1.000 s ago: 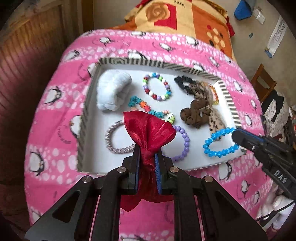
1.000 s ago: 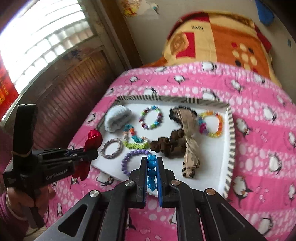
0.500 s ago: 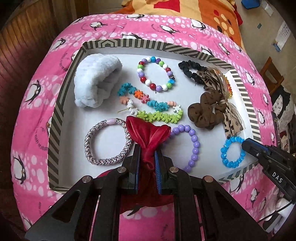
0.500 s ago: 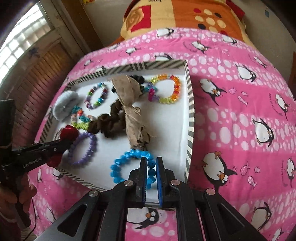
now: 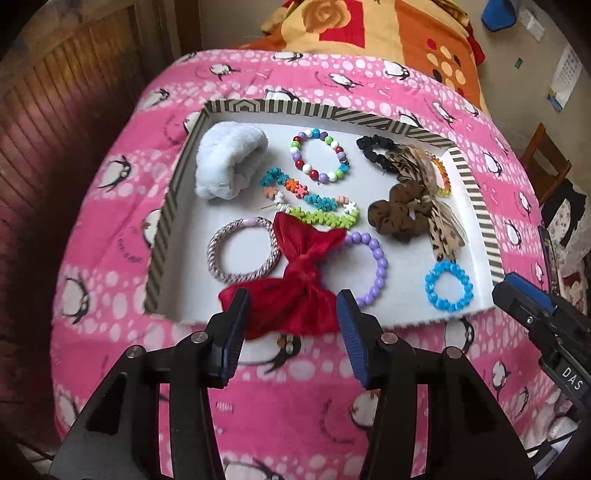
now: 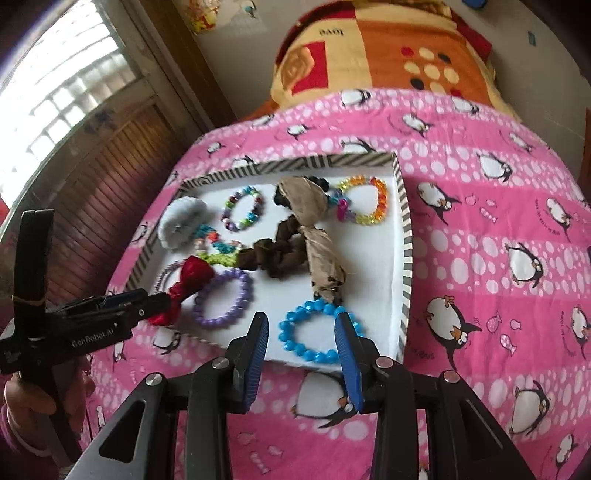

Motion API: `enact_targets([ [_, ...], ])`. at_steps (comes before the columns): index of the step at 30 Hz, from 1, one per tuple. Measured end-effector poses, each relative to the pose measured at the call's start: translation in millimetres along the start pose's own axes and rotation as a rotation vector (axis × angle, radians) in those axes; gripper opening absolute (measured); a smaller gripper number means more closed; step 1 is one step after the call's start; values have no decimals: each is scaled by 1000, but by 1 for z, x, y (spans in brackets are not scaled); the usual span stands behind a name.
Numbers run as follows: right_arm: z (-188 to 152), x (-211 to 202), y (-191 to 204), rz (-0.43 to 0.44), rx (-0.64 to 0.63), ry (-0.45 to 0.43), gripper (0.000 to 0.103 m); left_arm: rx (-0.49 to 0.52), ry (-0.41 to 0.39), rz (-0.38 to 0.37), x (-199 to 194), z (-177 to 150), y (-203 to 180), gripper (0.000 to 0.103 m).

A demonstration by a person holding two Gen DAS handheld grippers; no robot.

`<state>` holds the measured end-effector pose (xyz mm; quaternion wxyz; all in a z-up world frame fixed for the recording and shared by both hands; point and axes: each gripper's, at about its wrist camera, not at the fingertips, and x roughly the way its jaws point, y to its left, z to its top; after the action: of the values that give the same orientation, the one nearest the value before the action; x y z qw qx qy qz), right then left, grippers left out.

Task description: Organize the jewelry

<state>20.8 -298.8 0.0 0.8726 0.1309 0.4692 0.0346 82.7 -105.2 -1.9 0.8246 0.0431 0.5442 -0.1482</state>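
Observation:
A shallow white tray with a striped rim (image 5: pixel 476 199) (image 6: pixel 406 236) lies on a pink penguin blanket and holds several bracelets and hair ties. A red satin bow (image 5: pixel 299 284) (image 6: pixel 188 284) lies across the tray's near rim. My left gripper (image 5: pixel 291 306) is open, its jaws either side of the bow's near end. A blue bead bracelet (image 5: pixel 448 286) (image 6: pixel 314 336) lies in the near right corner. My right gripper (image 6: pixel 301 332) is open just in front of it. A purple bead bracelet (image 5: pixel 369 266) (image 6: pixel 225 299) lies beside the bow.
A white fluffy scrunchie (image 5: pixel 231 164), multicoloured bead bracelets (image 5: pixel 319 155), a brown scrunchie (image 5: pixel 399 214) and a leopard bow (image 5: pixel 439 225) fill the tray. An orange patterned quilt (image 5: pixel 388 33) lies behind. Wood panelling (image 5: pixel 48 110) stands left, a chair (image 5: pixel 543 162) right.
Both grippers opened. The left let go of the red bow, which now lies over the tray's near rim. The right let go of the blue bracelet, which lies in the tray.

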Motion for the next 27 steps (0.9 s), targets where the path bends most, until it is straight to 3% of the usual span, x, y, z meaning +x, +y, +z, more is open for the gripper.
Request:
enact_targets([
  [6,-14,-19,16,-11,-24,-53,37,2,-50,36,-25,-16,-6,48],
  [8,-17,-23,19,-13,-30,-60,43,-9,-70,40,-35,-21,-7,48],
  [15,-24,-39,30,-5,-58,-86,43,-6,-138,77,-64,-31,-16,48],
  [27,-27,-57,32,-14,-81,-103,43,-19,-178,95,-83,-42,-23,48],
])
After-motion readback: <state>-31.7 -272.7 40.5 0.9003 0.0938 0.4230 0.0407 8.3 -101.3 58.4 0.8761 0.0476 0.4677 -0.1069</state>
